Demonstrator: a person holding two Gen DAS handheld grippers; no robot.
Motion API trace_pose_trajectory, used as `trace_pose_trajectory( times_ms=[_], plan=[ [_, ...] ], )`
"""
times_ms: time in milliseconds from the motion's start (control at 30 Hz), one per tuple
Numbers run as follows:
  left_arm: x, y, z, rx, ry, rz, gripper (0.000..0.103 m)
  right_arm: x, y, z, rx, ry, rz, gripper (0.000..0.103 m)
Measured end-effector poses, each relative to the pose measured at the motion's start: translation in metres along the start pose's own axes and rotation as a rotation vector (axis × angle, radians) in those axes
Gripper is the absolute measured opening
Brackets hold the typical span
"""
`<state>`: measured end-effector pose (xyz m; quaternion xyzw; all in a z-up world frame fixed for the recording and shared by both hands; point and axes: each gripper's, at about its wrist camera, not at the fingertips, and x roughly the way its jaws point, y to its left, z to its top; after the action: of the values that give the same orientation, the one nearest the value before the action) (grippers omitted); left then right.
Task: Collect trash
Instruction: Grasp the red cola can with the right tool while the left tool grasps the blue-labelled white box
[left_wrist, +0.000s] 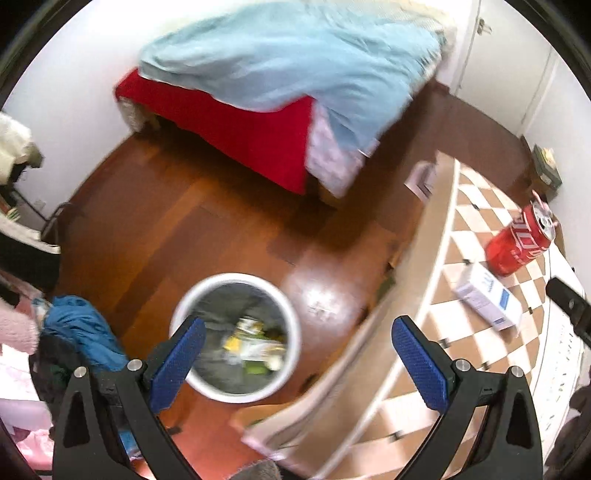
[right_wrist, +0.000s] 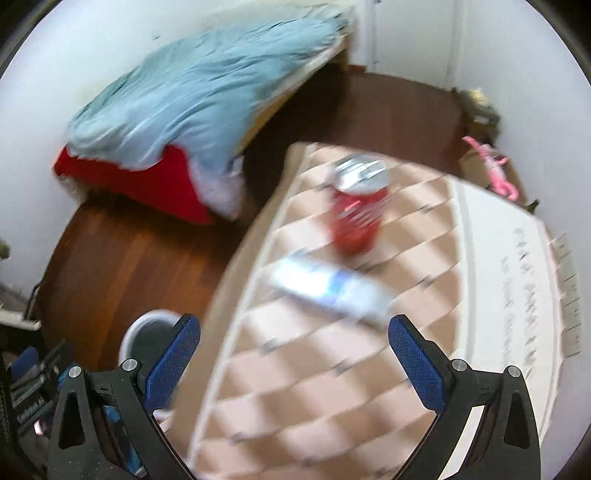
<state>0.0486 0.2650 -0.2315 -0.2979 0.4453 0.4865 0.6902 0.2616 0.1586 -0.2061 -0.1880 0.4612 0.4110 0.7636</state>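
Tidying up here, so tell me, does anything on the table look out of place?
Yes: a red soda can stands on the checkered table, and a white-and-blue box lies flat near it. Both look like trash not yet in the bin.

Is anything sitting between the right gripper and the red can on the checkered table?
Yes. A white-and-blue box lies flat on the table between the open right gripper and the upright red can. The gripper would likely have to pass over it or take it first.
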Motion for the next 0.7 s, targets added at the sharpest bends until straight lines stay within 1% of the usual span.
trace_pose_trajectory(
  times_ms=[33,100,167,267,400,467,567,633,667,700],
  plan=[
    [0.009,-0.013,0.003,0.006,0.019,0.001,0.103,0.010,-0.011,0.011,-0.009,-0.006,-0.029,0.103],
    [0.028,-0.031,0.009,0.018,0.056,0.008,0.103,0.027,-0.026,0.026,-0.015,-0.008,-0.048,0.103],
    [0.050,-0.049,0.013,0.041,0.086,0.042,0.103,0.048,-0.036,0.038,-0.019,0.014,-0.061,0.103],
    [0.073,-0.066,0.018,0.059,0.120,0.095,0.103,0.070,-0.044,0.048,-0.017,0.026,-0.045,0.103],
    [0.090,-0.075,0.020,0.062,0.133,0.136,0.103,0.092,-0.040,0.055,-0.010,0.024,-0.019,0.103],
    [0.094,-0.075,0.020,0.056,0.143,0.141,0.103,0.105,-0.037,0.061,0.007,0.031,0.002,0.103],
    [0.096,-0.074,0.021,0.031,0.158,0.130,0.103,0.123,-0.035,0.068,0.032,0.036,0.003,0.102],
    [0.094,-0.075,0.021,0.019,0.164,0.114,0.103,0.133,-0.035,0.071,0.045,0.044,0.011,0.082],
    [0.092,-0.075,0.021,0.010,0.166,0.104,0.103,0.138,-0.036,0.072,0.047,0.051,0.012,0.069],
    [0.090,-0.076,0.021,0.001,0.168,0.089,0.103,0.137,-0.039,0.072,0.052,0.045,0.020,0.068]
  ],
)
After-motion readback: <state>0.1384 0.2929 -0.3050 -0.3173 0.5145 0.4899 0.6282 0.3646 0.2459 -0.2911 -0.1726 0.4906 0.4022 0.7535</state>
